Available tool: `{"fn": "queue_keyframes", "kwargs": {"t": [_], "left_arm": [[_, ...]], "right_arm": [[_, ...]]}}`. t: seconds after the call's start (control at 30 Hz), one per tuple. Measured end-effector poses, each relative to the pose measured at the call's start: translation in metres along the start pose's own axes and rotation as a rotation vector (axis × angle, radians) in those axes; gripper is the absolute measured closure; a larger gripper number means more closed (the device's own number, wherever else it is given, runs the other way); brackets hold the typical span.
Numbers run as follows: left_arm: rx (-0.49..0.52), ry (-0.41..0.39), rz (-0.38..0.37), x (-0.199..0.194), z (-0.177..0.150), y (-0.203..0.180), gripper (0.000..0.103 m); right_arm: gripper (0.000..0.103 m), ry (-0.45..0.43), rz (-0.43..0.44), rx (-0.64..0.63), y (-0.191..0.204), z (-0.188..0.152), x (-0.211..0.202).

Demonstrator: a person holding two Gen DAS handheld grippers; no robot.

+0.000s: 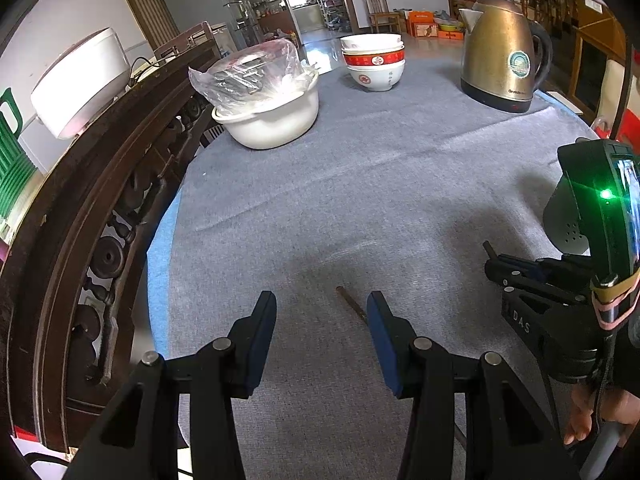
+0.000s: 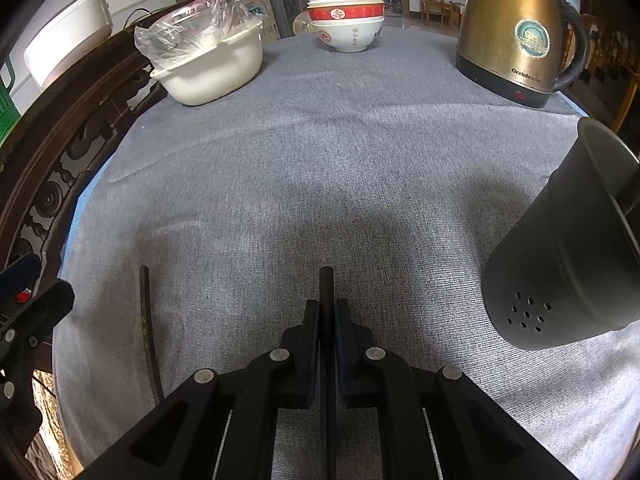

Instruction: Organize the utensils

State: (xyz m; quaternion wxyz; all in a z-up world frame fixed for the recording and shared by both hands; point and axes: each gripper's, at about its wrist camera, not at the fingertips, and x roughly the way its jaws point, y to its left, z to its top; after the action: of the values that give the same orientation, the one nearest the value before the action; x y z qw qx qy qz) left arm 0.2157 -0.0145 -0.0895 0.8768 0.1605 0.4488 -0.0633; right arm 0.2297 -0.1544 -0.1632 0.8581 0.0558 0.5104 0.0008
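1. Chopstick one [image 2: 327,312], dark and round-ended, sits clamped between the closed jaws of the right gripper [image 2: 327,312]; its tip sticks out forward past the fingertips, above the grey cloth.
2. Chopstick two [image 2: 147,328], brown and thin, lies flat on the table [image 2: 320,168], to the left of the right gripper and well apart from it.
3. Seen from the left wrist, this loose chopstick [image 1: 351,305] lies between the jaws of the left gripper [image 1: 322,308], closer to the right finger, touching neither; these jaws stand wide apart.
4. A dark perforated holder [image 2: 560,264] lies tilted on its side at the right, its mouth facing up and away.
5. Farther back stand a white basin [image 2: 212,68] with a plastic bag in it, stacked bowls [image 2: 346,20] and a brass-coloured kettle [image 2: 516,32].
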Motion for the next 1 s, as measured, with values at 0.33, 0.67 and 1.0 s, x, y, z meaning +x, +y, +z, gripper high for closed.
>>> {"fn": "queue_keyframes", "kwargs": {"t": [0.33, 0.67, 1.0], "left_arm": [[0.008, -0.009, 0.005, -0.006, 0.000, -0.003, 0.055], [0.007, -0.013, 0.003, -0.009, -0.001, -0.003, 0.055], [0.003, -0.014, 0.006, -0.011, -0.001, 0.000, 0.055]], "right_arm": [[0.093, 0.005, 0.010, 0.008, -0.002, -0.002, -0.001], [0.094, 0.006, 0.004, 0.008, -0.001, -0.004, -0.003], [0.094, 0.003, 0.016, 0.016, 0.000, -0.006, -0.004]]}}
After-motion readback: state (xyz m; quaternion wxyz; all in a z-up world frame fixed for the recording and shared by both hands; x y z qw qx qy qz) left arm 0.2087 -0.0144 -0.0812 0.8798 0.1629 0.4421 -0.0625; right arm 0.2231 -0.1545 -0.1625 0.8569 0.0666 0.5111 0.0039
